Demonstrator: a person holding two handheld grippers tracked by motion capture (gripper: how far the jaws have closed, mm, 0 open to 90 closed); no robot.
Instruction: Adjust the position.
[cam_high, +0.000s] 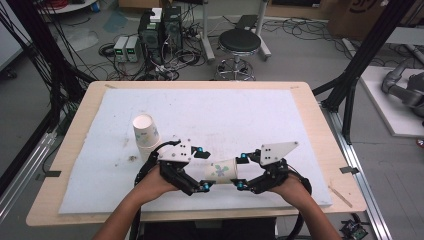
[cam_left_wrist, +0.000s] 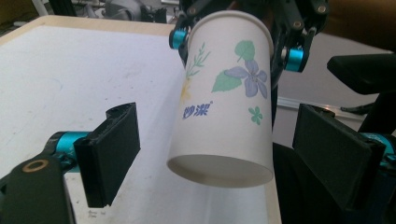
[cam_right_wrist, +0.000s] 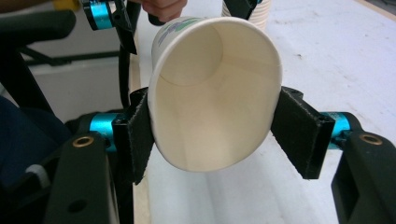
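Observation:
A white paper cup (cam_high: 220, 171) with a flower print lies on its side in the air over the mat's front edge. My right gripper (cam_high: 241, 171) is shut on its rim end, and the right gripper view shows the pads (cam_right_wrist: 140, 140) squeezing the open mouth (cam_right_wrist: 215, 93) into an oval. My left gripper (cam_high: 204, 169) is open. In the left gripper view its pads (cam_left_wrist: 114, 149) stand on either side of the cup's base (cam_left_wrist: 222, 170) with a gap on each side. A stack of matching cups (cam_high: 145, 131) stands upright to the left.
A white mat (cam_high: 220, 115) covers most of the wooden table (cam_high: 75, 130). Beyond the far edge are a black stool (cam_high: 240, 42), computer boxes (cam_high: 160, 30) and loose cables on the floor. A black frame post (cam_high: 357, 70) rises at the right.

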